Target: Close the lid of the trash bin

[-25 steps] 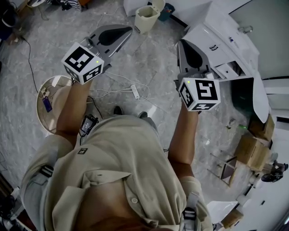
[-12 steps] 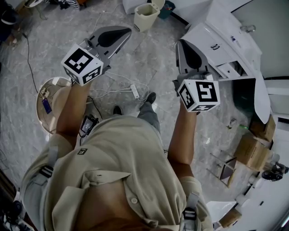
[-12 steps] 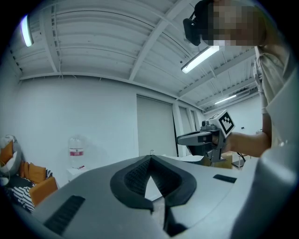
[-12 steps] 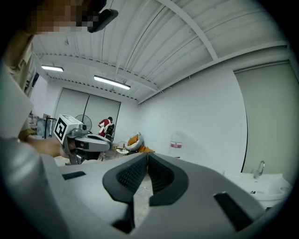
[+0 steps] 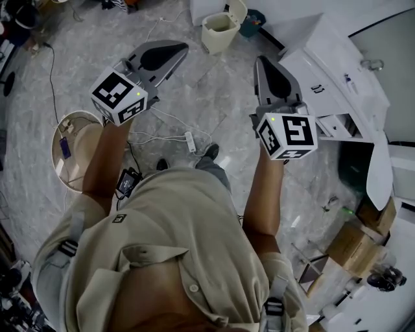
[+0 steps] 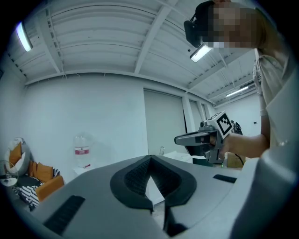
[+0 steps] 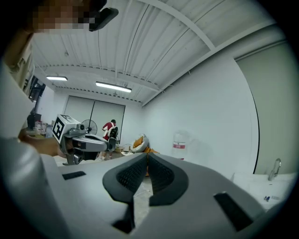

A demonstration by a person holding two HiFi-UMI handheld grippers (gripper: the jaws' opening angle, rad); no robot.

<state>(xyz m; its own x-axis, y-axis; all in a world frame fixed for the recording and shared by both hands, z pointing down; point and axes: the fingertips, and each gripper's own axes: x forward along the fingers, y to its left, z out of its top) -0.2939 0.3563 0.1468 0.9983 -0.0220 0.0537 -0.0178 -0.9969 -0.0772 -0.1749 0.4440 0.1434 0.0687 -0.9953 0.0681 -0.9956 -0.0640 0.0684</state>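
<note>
The cream trash bin (image 5: pixel 219 31) stands on the marble floor far ahead, its lid (image 5: pixel 238 10) tipped up open behind it. My left gripper (image 5: pixel 182 47) is held level, left of and short of the bin, shut with nothing in it. To the right, my right gripper (image 5: pixel 259 62) is also level and shut on nothing, likewise well short of the bin. In the left gripper view the pads meet at the left gripper (image 6: pixel 150 159), and the right gripper (image 6: pixel 198 138) shows beside it. The right gripper view shows the right gripper (image 7: pixel 146 157) and the left gripper (image 7: pixel 87 143). Neither gripper view shows the bin.
A white counter with a sink (image 5: pixel 324 61) runs along the right, with an open cabinet door (image 5: pixel 378 165) below it. A round stool (image 5: pixel 72 152) and floor cables (image 5: pixel 188 137) lie to the left. Cardboard boxes (image 5: pixel 353 241) sit lower right. A water bottle (image 6: pixel 81 150) stands by the wall.
The person has stepped forward across the floor, carrying both grippers ahead toward the bin. Both jaws stay shut and empty.
</note>
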